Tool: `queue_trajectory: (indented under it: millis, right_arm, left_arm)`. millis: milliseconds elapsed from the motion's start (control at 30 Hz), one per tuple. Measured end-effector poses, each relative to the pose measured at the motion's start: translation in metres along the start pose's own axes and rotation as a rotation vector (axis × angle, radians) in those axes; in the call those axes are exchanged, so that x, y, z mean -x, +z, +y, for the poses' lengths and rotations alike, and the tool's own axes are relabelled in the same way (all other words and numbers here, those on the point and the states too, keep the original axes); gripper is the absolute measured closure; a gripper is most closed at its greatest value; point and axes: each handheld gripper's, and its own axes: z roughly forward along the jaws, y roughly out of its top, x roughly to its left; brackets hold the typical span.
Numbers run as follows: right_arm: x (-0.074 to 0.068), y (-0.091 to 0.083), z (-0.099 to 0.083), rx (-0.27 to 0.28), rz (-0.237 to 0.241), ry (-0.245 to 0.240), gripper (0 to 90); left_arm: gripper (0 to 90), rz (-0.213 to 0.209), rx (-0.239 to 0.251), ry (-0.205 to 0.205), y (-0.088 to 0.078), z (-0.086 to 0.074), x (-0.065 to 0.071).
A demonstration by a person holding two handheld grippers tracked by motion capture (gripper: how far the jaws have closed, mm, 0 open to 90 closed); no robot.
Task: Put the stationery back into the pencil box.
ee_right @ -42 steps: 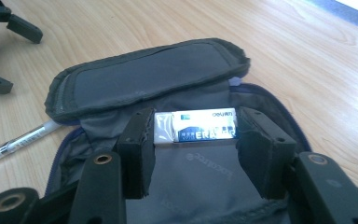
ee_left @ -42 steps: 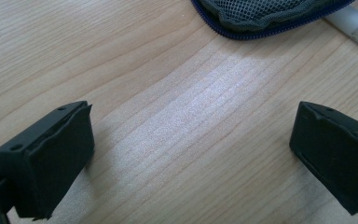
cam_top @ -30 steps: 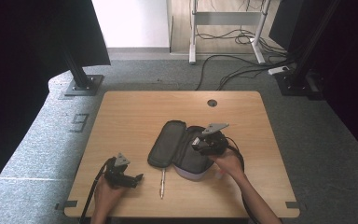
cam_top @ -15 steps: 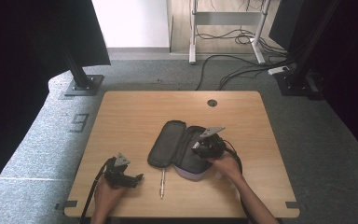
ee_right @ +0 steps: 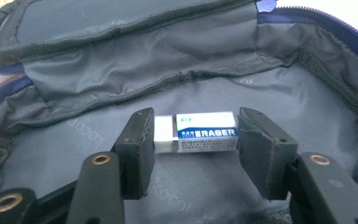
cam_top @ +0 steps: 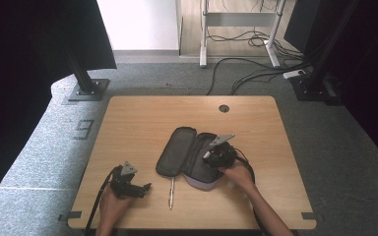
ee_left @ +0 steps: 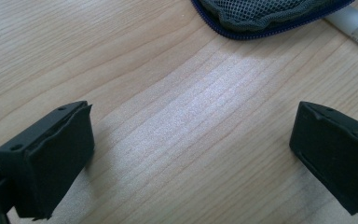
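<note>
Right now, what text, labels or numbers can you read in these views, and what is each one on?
"ERASER": on the blue band of the eraser between the right gripper jaws, inside the open pencil case.
Small print under that band: too small to read.
"LOCOT…": pale repeated print on the case's grey lining, seen upside down, only partly legible.
"9": marked on the grey floor left of the table.

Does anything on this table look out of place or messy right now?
Only mildly: a pen lies loose on the table beside the open pencil case, not inside it. The right tongs bracket an eraser inside the case. Nothing looks spilled or damaged.
</note>
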Motion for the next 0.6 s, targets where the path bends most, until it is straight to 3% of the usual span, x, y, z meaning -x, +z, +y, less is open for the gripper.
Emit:
queue_trajectory:
  millis: [100, 600]
  right_arm:
    - [0.0, -0.001, 0.001, 0.007, -0.001, 0.01, 39.5]
    - [-0.003, -0.025, 0.007, 0.037, -0.017, -0.008, 30.2]
  left_arm:
    - [0.0, 0.0, 0.0, 0.0, 0.0, 0.0, 0.0]
    - [0.0, 0.0, 0.0, 0.0, 0.0, 0.0, 0.0]
